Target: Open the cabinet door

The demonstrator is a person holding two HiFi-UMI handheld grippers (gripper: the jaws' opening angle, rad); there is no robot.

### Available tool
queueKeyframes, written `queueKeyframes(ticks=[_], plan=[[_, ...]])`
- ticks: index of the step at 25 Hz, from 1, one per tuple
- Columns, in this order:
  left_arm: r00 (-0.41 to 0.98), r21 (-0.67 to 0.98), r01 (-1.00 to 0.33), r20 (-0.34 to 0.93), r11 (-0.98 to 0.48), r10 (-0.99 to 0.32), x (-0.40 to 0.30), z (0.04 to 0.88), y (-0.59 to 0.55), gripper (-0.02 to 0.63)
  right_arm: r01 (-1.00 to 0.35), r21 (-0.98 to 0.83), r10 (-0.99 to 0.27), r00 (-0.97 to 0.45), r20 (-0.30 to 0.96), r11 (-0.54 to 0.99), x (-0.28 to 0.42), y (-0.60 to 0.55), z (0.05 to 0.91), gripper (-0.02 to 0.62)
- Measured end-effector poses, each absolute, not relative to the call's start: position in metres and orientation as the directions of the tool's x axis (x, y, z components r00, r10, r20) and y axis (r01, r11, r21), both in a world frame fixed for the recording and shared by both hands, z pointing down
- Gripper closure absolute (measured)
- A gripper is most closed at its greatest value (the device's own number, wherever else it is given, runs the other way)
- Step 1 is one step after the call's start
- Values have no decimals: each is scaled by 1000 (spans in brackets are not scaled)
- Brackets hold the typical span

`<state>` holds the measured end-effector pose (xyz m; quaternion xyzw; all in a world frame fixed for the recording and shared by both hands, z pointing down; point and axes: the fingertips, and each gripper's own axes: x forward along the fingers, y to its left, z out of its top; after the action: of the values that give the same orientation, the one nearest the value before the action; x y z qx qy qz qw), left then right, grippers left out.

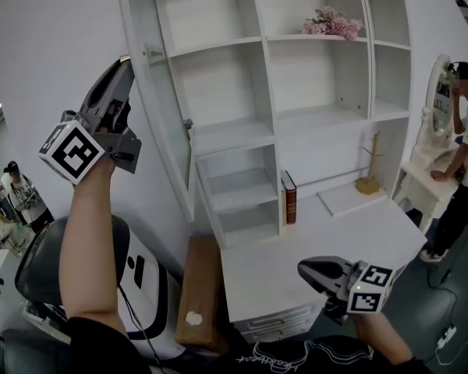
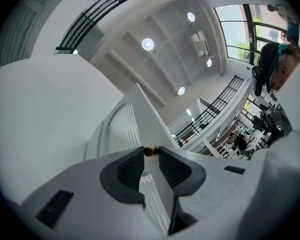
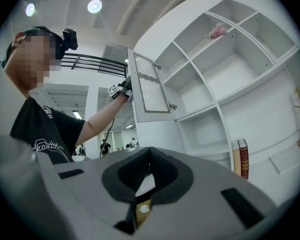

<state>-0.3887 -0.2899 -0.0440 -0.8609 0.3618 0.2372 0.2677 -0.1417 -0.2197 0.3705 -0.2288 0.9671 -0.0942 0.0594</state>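
The white cabinet (image 1: 296,92) has open shelves, and its ribbed-glass door (image 1: 168,115) stands swung out to the left. My left gripper (image 1: 126,61) is raised to the door's free edge. In the left gripper view the jaws (image 2: 150,156) are shut on that door edge (image 2: 155,199), with a small brass knob (image 2: 150,149) just past the tips. The right gripper view shows the door (image 3: 150,86) with the left gripper (image 3: 121,90) at its edge. My right gripper (image 1: 312,269) hangs low over the desk, jaws shut (image 3: 150,156) with nothing between them.
Pink flowers (image 1: 333,23) sit on an upper shelf. A dark red book (image 1: 288,197) and a wooden stand (image 1: 368,178) stand on the white desk (image 1: 335,240). A cardboard box (image 1: 199,287) lies left of the desk. A person (image 1: 464,154) stands at a vanity on the right.
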Motion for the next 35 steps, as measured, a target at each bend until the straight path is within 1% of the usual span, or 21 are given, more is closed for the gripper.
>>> queueKeyframes(ticks=[4,9,15,18,20,22,27,29,32,34,35], plan=[[599,-247,-765,-613,-595,-515,-402,-41,-288,525,-437,-216,-459,-886,-65,873,-147,-208,375,591],[555,-213,-807,-590,-551,-586,-417,-26,-291,526,-439,-239,-460,-887,-37,866,-153,-199,385,591],[537,-150,-814,-563,-561,-629,-435,32,-264,526,-408,-289,-434,-901,-28,866,-154,-187,396,591],[500,-80,-813,-604,-577,-621,-440,53,-235,526,-395,-273,-416,-909,-20,877,-150,-180,391,591],[478,-42,-814,-615,-579,-627,-436,72,-216,526,-379,-259,-398,-917,-23,888,-148,-173,386,591],[474,-29,-820,-594,-572,-650,-422,94,-200,528,-366,-247,-384,-923,-24,897,-146,-164,382,591],[540,-46,-804,-472,-592,-697,-348,166,-150,529,-331,-249,-344,-939,-9,910,-126,-130,384,591],[620,-15,-743,-390,-669,-681,-304,205,-129,529,-322,-260,-336,-942,-10,910,-112,-115,388,591],[752,117,-611,-224,-783,-620,-235,282,-103,531,-311,-282,-325,-946,-3,908,-93,-93,397,591],[795,218,-562,-125,-798,-594,-200,336,-82,543,-299,-296,-312,-950,2,907,-85,-77,403,591],[805,275,-543,-98,-793,-585,-186,359,-70,557,-293,-302,-307,-952,1,907,-81,-68,405,591]])
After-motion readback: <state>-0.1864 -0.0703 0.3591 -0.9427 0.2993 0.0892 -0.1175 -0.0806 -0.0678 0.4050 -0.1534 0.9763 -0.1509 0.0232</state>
